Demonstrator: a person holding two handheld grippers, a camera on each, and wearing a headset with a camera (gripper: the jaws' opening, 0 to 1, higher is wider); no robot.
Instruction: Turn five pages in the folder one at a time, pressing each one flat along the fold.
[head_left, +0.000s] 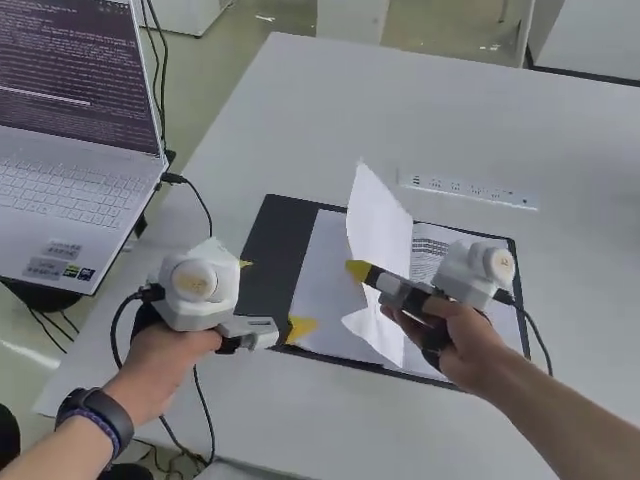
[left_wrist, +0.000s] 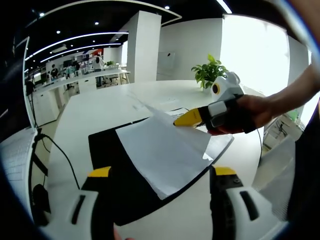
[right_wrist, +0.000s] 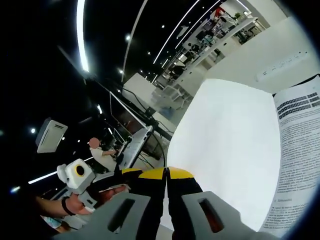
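Note:
A black folder (head_left: 268, 250) lies open on the white table (head_left: 420, 110). One white page (head_left: 379, 232) is lifted upright over the fold, and my right gripper (head_left: 360, 270) is shut on its lower edge. In the right gripper view the yellow-tipped jaws (right_wrist: 165, 176) pinch that page (right_wrist: 230, 140), with a printed page (right_wrist: 296, 135) lying flat beyond it. My left gripper (head_left: 272, 295) hovers open over the folder's near left edge, holding nothing. The left gripper view shows its jaws (left_wrist: 162, 172) wide apart before the folder (left_wrist: 107, 150), the raised page (left_wrist: 160, 150) and the right gripper (left_wrist: 192, 117).
An open laptop (head_left: 70, 150) sits at the left with cables (head_left: 200, 210) trailing toward the folder. A white power strip (head_left: 465, 188) lies on the table behind the folder. A potted plant (left_wrist: 210, 75) stands far off.

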